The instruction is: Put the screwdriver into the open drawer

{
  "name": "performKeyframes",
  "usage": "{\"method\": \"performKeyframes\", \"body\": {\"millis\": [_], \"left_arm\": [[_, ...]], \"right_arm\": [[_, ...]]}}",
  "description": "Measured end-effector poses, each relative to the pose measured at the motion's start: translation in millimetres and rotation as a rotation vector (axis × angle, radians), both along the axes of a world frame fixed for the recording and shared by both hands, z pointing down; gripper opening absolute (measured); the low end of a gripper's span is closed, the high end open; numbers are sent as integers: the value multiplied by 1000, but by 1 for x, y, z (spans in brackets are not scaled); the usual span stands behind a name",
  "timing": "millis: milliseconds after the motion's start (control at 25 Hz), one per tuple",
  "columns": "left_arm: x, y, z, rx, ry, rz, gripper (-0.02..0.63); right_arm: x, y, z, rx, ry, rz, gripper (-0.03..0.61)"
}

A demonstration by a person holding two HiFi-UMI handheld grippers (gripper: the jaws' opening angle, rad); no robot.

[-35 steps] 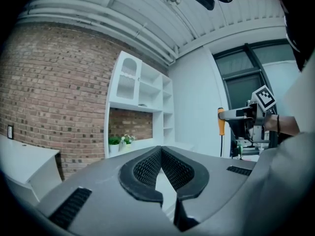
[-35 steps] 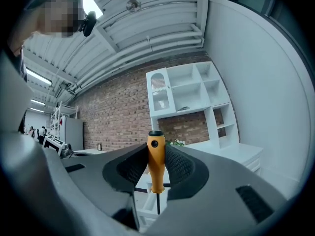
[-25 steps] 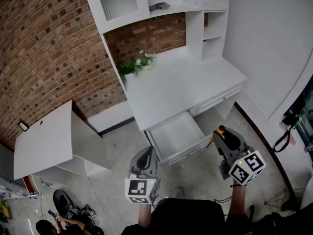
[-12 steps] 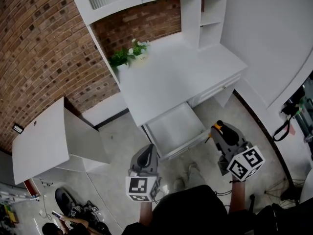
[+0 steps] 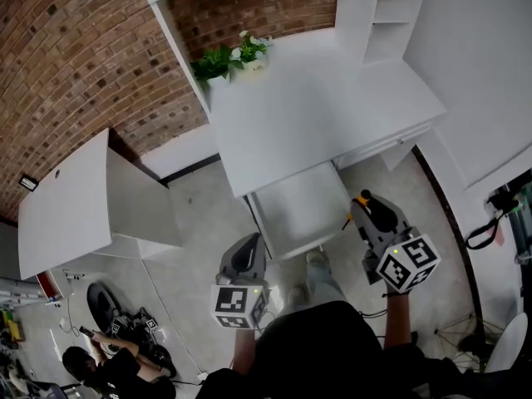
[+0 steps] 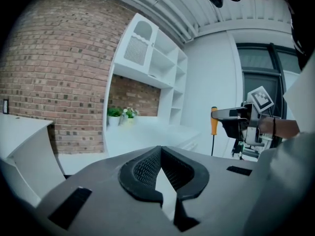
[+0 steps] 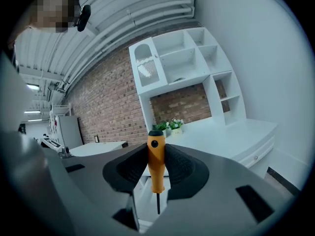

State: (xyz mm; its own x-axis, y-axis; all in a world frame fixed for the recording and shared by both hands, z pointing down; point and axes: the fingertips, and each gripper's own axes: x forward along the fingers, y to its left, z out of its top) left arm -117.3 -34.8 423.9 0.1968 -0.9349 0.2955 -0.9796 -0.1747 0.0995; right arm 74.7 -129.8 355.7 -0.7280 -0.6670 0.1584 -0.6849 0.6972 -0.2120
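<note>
The screwdriver has an orange handle and a thin dark shaft. It stands upright between the pads of my right gripper, shaft pointing down. From the head view, my right gripper hovers just off the right front corner of the open white drawer, and the screwdriver's orange top shows at its tip. The drawer looks bare inside. My left gripper hangs before the drawer's left front corner. In the left gripper view, my left gripper has its fingertips together and nothing in them, with the screwdriver off to the right.
The drawer sticks out of a white desk with a potted plant at its back left and a shelf unit at its right. A white side table stands at the left. A person crouches on the floor at lower left.
Both grippers have sunk and come closer to the drawer's front. The right one has shifted left toward the drawer's right corner, with the screwdriver still in it.
</note>
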Motion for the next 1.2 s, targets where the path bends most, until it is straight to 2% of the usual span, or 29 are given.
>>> {"method": "performKeyframes", "body": {"millis": [240, 440, 560, 720, 920, 1200], "left_arm": [[-1, -38, 18, -38, 24, -43, 9], [3, -66, 36, -91, 58, -107, 9], [6, -77, 49, -129, 70, -129, 8], [9, -86, 71, -170, 102, -167, 8], [15, -99, 94, -221, 124, -218, 8], [20, -108, 125, -296, 130, -204, 9]], "right_arm": [[-27, -45, 23, -52, 25, -146, 115], [-45, -77, 50, -100, 96, -273, 115], [-56, -86, 69, -134, 137, -358, 115], [-68, -92, 94, -195, 141, -465, 115], [-74, -98, 129, -244, 220, -558, 115], [-91, -97, 190, -346, 331, -628, 115]]}}
